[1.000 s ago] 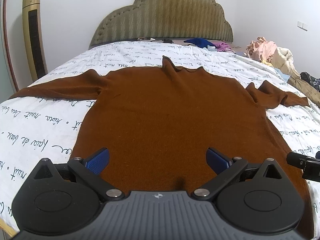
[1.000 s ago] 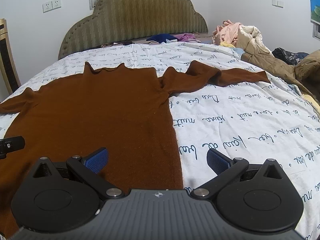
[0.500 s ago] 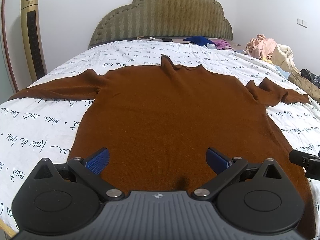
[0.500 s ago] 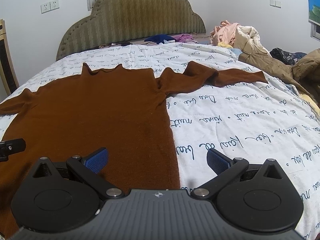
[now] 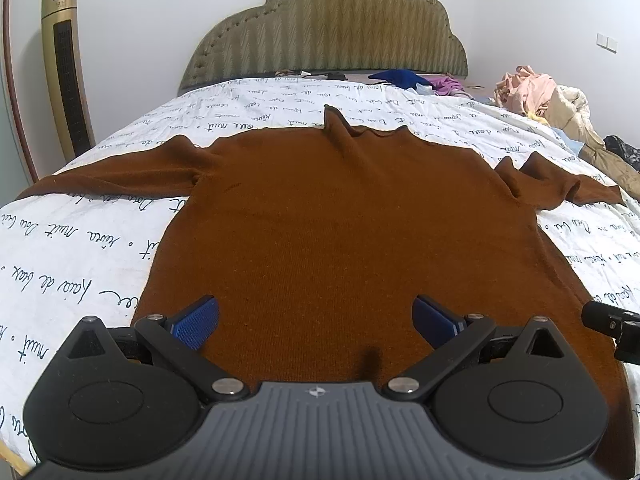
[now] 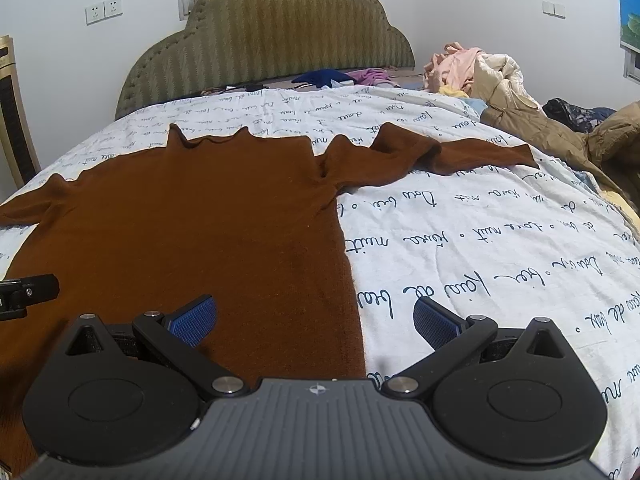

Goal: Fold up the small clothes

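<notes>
A brown long-sleeved sweater [image 5: 348,220] lies flat and face up on the bed, collar at the far end, both sleeves spread out sideways. It also shows in the right wrist view [image 6: 192,216]. My left gripper [image 5: 316,316] is open and empty, hovering over the sweater's near hem. My right gripper [image 6: 316,316] is open and empty over the sweater's right side edge, one finger above the fabric, the other above the sheet. The right sleeve [image 6: 436,152] is bunched near the shoulder.
The bed has a white sheet with black script [image 6: 480,248] and a padded headboard [image 5: 332,32]. A heap of clothes and a tan jacket [image 6: 516,100] lies at the right edge. Blue and purple garments [image 5: 404,78] lie near the headboard. A gold tower fan [image 5: 66,68] stands left.
Both grippers have drawn back slightly and risen, so the sweater sits a little farther ahead. Both stay open. The sweater has not moved.
</notes>
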A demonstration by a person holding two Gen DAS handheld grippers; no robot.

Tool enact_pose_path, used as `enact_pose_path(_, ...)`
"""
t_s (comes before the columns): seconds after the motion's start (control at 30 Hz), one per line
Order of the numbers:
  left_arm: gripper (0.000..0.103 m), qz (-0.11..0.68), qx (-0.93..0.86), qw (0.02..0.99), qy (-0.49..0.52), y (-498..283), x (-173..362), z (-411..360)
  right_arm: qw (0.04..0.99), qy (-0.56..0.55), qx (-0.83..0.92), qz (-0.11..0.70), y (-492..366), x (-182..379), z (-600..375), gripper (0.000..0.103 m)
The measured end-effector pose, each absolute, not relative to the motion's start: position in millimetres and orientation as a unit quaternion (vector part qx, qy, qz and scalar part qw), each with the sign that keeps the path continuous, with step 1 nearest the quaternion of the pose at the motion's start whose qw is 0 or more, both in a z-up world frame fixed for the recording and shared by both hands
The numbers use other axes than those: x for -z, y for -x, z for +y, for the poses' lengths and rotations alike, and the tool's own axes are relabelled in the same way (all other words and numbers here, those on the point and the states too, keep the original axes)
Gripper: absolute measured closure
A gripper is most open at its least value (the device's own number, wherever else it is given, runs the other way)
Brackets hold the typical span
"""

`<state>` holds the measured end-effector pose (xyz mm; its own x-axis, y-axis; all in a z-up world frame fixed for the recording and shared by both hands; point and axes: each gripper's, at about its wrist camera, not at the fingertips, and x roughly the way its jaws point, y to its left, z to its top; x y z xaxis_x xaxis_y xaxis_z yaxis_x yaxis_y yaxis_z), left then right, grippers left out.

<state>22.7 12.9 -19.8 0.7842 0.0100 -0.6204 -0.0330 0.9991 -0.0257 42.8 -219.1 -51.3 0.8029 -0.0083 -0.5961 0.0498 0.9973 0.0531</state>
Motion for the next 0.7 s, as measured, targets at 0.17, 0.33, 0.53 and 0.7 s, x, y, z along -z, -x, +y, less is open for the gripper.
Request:
enact_pose_path(0.17, 0.000, 0.328, -0.011, 0.944, 0.015, -25, 20, 11, 0.949, -0.032, 0.015, 0.313, -44, 51, -219, 0.000)
enact_pose_path(0.33, 0.000, 0.333, -0.009, 0.943, 0.012, -27, 22, 9, 0.950, -0.033, 0.014, 0.311, -44, 51, -220, 0.000)
enact_pose_path(0.53, 0.000, 0.338, 0.000, 0.941, 0.008, -32, 20, 3, 0.953, -0.041, 0.010, 0.301, -47, 44, -232, 0.000)
enact_pose_path(0.7, 0.000, 0.336, 0.035, 0.941, -0.008, -56, 2, -25, 0.956, -0.064, 0.025, 0.285, -65, 22, -274, 0.000)
